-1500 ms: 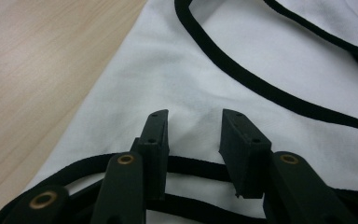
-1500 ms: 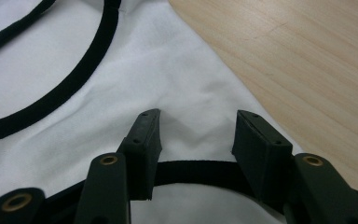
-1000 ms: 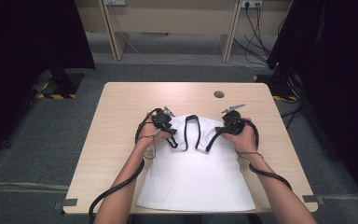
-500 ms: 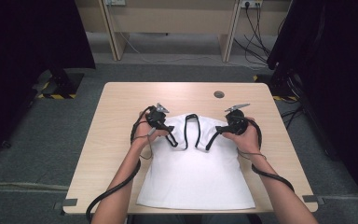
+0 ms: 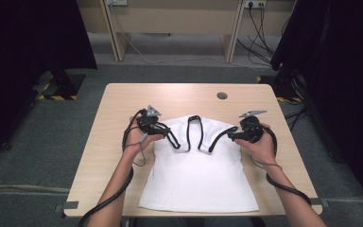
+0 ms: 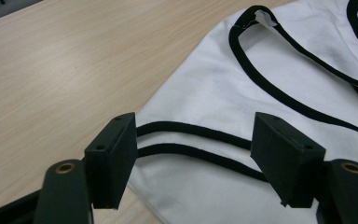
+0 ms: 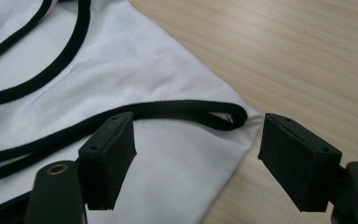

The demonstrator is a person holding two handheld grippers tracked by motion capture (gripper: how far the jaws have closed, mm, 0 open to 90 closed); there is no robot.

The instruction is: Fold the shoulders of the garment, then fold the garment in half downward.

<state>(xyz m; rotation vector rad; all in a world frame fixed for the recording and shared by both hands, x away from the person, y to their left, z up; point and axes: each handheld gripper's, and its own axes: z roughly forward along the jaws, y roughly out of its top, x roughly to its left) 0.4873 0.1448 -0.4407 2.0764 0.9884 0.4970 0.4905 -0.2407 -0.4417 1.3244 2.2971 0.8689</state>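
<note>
Cloth is what you have here: a white sleeveless top with black-trimmed straps (image 5: 196, 175), spread flat on the pale wooden table (image 5: 123, 101), its hem at the table's near edge and its straps toward the table's middle. Expect it to be light, limp and easy to drag or wrinkle; it will sag from whatever point you lift. Your left gripper (image 6: 193, 161) is released, jaws spread wide over the doubled black trim (image 6: 191, 140) at the top's left shoulder edge. Your right gripper (image 7: 196, 156) is also released, jaws spread just above the trim loop (image 7: 214, 114) at the right shoulder corner. The bound black edges look like the firmest places to pinch, since thin fabric alone may slip. Taking both shoulders evenly should keep the top from twisting.
</note>
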